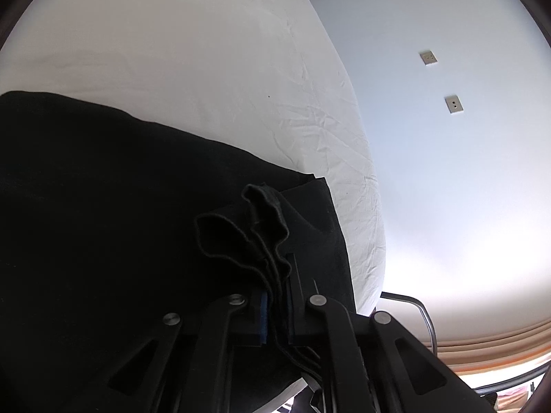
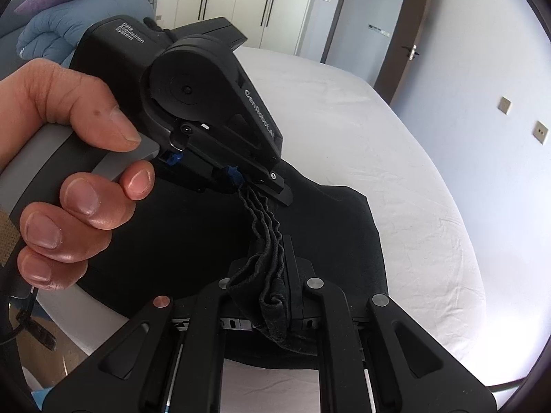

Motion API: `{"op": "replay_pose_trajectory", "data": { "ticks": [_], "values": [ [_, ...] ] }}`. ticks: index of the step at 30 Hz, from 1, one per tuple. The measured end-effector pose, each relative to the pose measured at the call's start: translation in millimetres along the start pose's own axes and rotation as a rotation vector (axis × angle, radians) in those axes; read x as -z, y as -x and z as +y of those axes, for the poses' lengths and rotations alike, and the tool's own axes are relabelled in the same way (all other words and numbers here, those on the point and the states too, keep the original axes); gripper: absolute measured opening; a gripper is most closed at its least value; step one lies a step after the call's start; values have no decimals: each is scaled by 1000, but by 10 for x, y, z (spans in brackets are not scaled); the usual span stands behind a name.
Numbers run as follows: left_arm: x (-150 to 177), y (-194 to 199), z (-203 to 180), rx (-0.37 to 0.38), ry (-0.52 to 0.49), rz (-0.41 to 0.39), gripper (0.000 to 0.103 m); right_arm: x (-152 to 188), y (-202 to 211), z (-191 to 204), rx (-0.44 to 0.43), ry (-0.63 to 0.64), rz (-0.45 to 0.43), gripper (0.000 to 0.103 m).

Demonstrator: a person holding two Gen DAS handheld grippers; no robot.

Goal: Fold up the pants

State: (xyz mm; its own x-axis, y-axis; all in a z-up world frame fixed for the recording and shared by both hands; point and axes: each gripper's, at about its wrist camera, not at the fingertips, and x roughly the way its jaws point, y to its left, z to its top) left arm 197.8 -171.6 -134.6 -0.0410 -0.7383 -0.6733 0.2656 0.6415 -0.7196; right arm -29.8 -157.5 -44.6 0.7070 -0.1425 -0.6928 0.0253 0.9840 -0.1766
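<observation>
Both the left gripper (image 2: 255, 186) and right gripper (image 2: 275, 296) have jaws clamped on the pants (image 2: 193, 234) hem; lift evenly, keeping the layers between the jaws aligned.

Both my wrist cameras look down close over the black pants (image 1: 103, 206) on the bed (image 2: 396, 172); my right one sees my left claw (image 2: 255, 186) at 12 o'clock.

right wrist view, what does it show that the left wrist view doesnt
Only the right wrist view shows the hand holding the left gripper from outside, the right gripper shut on a bunched hem, the wardrobe, the door and the bedding pile.

Only the left wrist view shows the left gripper from behind, shut on the hem, and a metal rail beyond the bed edge.

Both show the black pants on the white bed and two wall sockets.
</observation>
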Motion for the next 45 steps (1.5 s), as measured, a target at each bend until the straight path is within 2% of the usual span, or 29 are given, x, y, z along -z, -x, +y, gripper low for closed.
{"op": "replay_pose_trajectory", "data": {
  "ticks": [4,9,17,21,30,35,38,40,41,42,43,44,45],
  "values": [
    [43,170,105,-31,-26,-32,7,-44,31,212,-27,55,-2,9],
    [3,410,442,-46,3,-53,7,-138,-5,534,-83,114,3,9],
    [-103,769,1005,-122,17,-37,7,-236,-219,1253,-181,214,28,9],
    [-81,842,1160,-147,22,-37,7,-233,-296,1454,-213,238,44,9],
    [1,844,1218,-144,29,-43,7,-69,-422,1496,-226,283,80,9],
    [10,908,1342,-132,47,-52,9,-203,-485,1666,-232,310,93,12],
    [34,986,1447,-136,50,-57,13,-262,-567,1624,-230,315,98,13],
    [31,1056,1477,-152,62,-74,24,-232,-630,1589,-240,303,118,14],
    [30,1119,1481,-171,66,-96,30,-239,-636,1553,-248,287,127,16],
    [28,1201,1472,-207,69,-126,40,-266,-680,1522,-255,273,135,18],
    [27,1272,1453,-240,65,-152,48,-291,-702,1467,-262,259,143,27],
    [27,1341,1421,-265,58,-176,51,-307,-689,1411,-272,237,145,49],
    [31,1412,1371,-305,48,-202,58,-326,-660,1339,-291,206,139,64]
  ]
}}
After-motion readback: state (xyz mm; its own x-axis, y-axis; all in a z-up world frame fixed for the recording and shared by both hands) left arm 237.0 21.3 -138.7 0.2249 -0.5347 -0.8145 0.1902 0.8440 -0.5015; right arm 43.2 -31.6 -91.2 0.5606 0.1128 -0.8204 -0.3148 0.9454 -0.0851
